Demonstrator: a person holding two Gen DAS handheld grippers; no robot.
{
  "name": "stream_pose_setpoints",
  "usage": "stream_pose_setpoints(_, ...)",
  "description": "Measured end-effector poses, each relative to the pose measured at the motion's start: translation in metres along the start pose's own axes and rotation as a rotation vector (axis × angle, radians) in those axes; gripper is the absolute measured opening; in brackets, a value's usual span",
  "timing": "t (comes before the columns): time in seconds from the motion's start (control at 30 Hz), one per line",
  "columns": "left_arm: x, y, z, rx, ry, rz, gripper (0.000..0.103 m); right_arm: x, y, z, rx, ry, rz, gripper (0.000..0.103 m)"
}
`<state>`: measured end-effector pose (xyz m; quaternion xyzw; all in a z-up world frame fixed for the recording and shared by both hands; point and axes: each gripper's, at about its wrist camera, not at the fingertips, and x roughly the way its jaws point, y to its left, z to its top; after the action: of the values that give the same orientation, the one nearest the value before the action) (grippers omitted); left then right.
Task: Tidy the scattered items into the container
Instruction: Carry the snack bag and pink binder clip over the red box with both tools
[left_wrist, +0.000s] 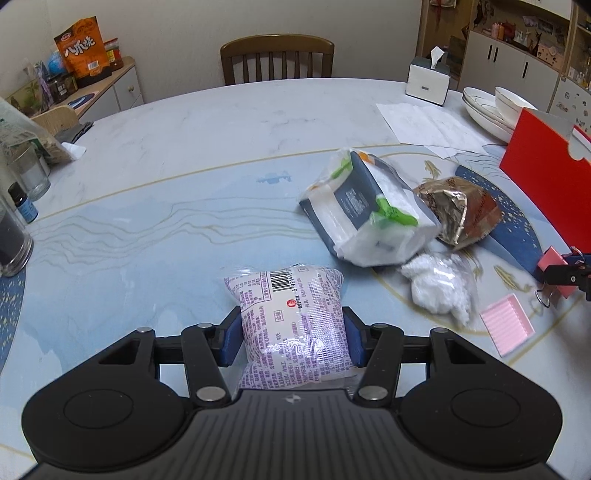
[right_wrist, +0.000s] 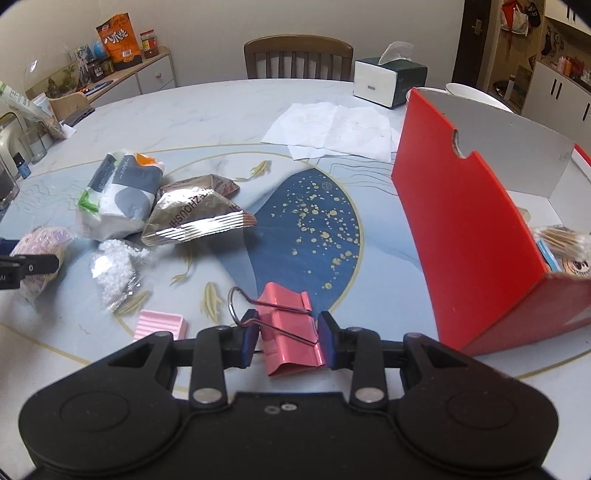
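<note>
L gripper (left_wrist: 291, 332) clamps the purple snack pack (left_wrist: 291, 317) btwn its pads; R gripper (right_wrist: 288, 334) pinches the pink binder clip (right_wrist: 290, 332) (red box (right_wrist: 461, 236) just beside, near tabletop's right edge).

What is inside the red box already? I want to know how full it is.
Through the open end of the red box, a clear bag of brownish sticks and some printed packets show. Its red wall hides the rest.
</note>
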<state>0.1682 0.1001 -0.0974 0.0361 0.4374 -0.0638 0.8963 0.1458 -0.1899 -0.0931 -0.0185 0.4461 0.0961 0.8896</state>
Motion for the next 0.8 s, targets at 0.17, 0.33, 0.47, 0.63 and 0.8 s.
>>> stream_pose_setpoints(0.17, -0.016, -0.003, -0.007, -0.007, -0.006, -0.022, 0.054, -0.014, -0.002, -0.001, 0.005, -0.015, 0.011, 0.033)
stream_pose_setpoints(0.33, -0.030, -0.012, -0.013, 0.001, -0.017, -0.040, 0.053, -0.025, -0.008, -0.002, 0.012, -0.025, 0.003, 0.033)
stream_pose_setpoints(0.47, -0.040, -0.017, -0.012, -0.010, -0.029, -0.060, 0.053, -0.036, -0.015, -0.003, 0.030, -0.035, -0.003, 0.033)
stream_pose_setpoints(0.63, -0.051, -0.028, -0.006, -0.008, -0.049, -0.088, 0.054, -0.052, -0.024, -0.002, 0.044, -0.050, -0.001, 0.033)
stream_pose_setpoints(0.8, -0.057, -0.040, 0.000, 0.004, -0.064, -0.116, 0.054, -0.071, -0.036, 0.002, 0.057, -0.081, -0.007, 0.033)
